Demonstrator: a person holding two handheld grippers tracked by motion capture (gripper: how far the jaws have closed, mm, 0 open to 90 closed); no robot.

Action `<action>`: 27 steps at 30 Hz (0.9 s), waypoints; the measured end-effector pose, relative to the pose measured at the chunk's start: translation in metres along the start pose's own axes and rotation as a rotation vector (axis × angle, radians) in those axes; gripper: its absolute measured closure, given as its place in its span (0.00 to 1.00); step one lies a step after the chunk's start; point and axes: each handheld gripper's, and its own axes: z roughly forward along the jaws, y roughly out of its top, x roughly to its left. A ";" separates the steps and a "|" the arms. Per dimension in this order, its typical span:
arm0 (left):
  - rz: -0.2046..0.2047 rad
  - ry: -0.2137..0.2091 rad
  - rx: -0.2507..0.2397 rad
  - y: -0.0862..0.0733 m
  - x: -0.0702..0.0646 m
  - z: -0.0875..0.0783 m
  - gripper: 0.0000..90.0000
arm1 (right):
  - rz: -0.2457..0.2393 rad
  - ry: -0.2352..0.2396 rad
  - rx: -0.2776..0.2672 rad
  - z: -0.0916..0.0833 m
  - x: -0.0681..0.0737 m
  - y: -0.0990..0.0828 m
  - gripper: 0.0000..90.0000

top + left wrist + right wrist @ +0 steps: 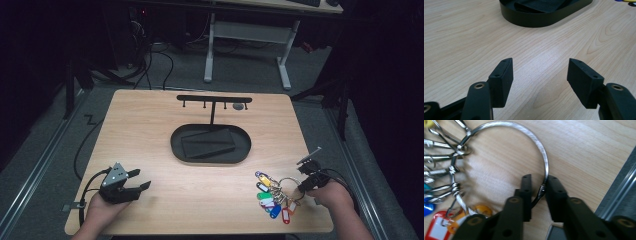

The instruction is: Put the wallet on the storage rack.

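A large metal key ring [290, 182] lies near the table's front right corner. Several keys with coloured plastic tags [272, 197] fan out from it to the left. My right gripper [302, 186] is shut on the ring's wire at its clasp. In the right gripper view the ring [534, 137] arcs up from between the jaws of the right gripper [539, 182], and a red tag [436, 230] lies at the lower left. My left gripper [141, 179] rests at the front left of the table, open, and the left gripper [540, 75] has only bare wood between its jaws.
A black oval tray [176, 145] holding a flat black rectangular thing [207, 142] sits mid-table. Behind it rises a black T-shaped hook stand [214, 99]. The tray's wall [544, 21] lies ahead of the left gripper. The table's right edge [621, 182] runs close beside the right gripper.
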 end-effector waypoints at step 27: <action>0.014 -0.027 -0.005 0.002 -0.004 0.001 0.43 | -0.207 0.007 -0.075 -0.094 0.061 0.025 0.94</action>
